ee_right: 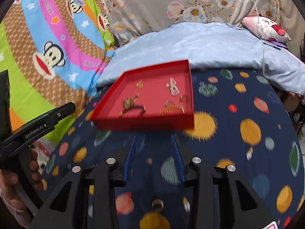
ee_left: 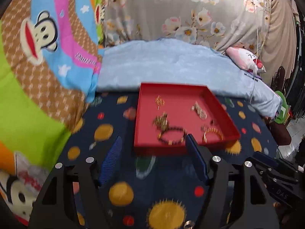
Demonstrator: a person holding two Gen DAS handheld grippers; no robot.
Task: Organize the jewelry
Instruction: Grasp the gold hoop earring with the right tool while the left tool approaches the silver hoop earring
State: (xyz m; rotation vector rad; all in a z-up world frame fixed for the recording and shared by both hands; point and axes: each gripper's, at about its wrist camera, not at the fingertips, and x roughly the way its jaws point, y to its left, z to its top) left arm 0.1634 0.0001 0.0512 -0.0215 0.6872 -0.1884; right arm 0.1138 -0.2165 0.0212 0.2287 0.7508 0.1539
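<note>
A shallow red tray (ee_left: 160, 149) lies on a dark planet-print cloth, just ahead of both grippers. Inside it are a dark bead bracelet (ee_left: 172, 135), a gold bangle (ee_left: 213, 134), a gold cluster (ee_left: 161, 122), small gold earrings (ee_left: 159, 101) and a silver chain (ee_left: 199, 110), all blurred. My left gripper (ee_left: 154, 137) is open wide with nothing between its blue fingers (ee_left: 112, 158), and its right fingertip overlaps the tray's near wall. In the right wrist view the tray (ee_right: 144, 125) sits just beyond my right gripper (ee_right: 153, 137), which stands open by a narrower gap and holds nothing.
The planet-print cloth (ee_right: 238, 133) covers the bed around the tray. A light blue blanket (ee_left: 171, 63) lies behind it, a monkey-print quilt (ee_left: 38, 38) to the left and a pink plush (ee_left: 247, 59) at the far right. A hand (ee_right: 32, 164) holds the left gripper's body (ee_right: 38, 126).
</note>
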